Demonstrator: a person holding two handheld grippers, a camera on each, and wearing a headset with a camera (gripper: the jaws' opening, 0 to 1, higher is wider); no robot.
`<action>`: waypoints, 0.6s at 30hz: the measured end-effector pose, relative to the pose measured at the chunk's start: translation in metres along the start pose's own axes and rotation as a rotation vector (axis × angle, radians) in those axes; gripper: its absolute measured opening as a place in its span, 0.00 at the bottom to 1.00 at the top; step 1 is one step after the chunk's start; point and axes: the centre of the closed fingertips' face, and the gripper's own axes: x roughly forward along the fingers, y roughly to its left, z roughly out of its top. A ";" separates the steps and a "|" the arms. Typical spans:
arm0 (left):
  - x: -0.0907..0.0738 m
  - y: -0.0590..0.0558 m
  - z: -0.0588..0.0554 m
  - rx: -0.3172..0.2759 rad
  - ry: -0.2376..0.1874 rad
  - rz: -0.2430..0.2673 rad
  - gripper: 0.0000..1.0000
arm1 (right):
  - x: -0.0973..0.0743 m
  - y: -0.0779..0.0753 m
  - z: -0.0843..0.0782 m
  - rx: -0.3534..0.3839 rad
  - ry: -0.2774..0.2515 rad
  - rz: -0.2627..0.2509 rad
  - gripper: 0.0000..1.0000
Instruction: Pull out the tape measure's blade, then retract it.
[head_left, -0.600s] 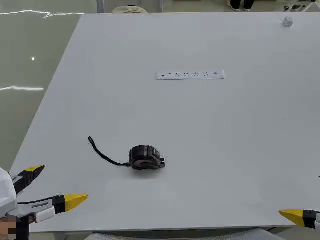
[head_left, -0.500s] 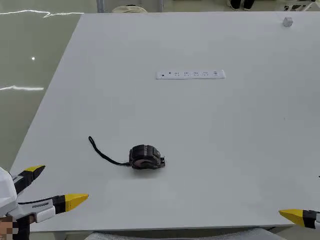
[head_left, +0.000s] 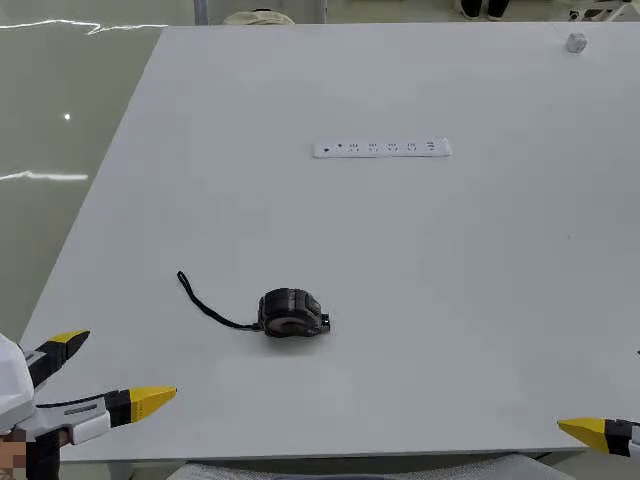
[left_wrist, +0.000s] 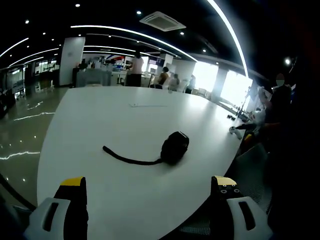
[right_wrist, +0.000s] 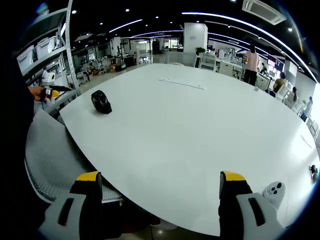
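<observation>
A black tape measure (head_left: 292, 314) lies on the white table (head_left: 420, 260), its black wrist strap (head_left: 205, 304) trailing left. The blade is not drawn out. The left gripper view has the tape measure (left_wrist: 175, 147) ahead and its strap (left_wrist: 131, 158) to the left. In the right gripper view the tape measure (right_wrist: 101, 101) sits far off at the left. My left gripper (head_left: 112, 370) is open at the table's near left corner, apart from the tape measure; its yellow-tipped jaws stand wide in its own view (left_wrist: 150, 186). My right gripper (right_wrist: 163, 180) is open over the near edge; one yellow tip (head_left: 592, 433) shows at the bottom right.
A white power strip (head_left: 381, 149) lies flat at the table's middle back. A small grey object (head_left: 575, 43) sits at the far right corner. A mesh chair back (right_wrist: 55, 150) stands at the near edge. People stand in the office beyond the table.
</observation>
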 end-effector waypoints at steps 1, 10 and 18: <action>0.000 0.000 0.000 0.000 0.000 0.000 1.00 | 0.000 0.000 0.000 0.000 0.000 0.000 1.00; 0.001 -0.001 0.001 0.002 0.001 -0.005 1.00 | -0.001 0.001 -0.002 -0.009 -0.004 0.003 1.00; 0.001 -0.002 0.001 0.011 0.004 -0.011 1.00 | -0.002 0.002 -0.005 -0.006 0.006 0.007 1.00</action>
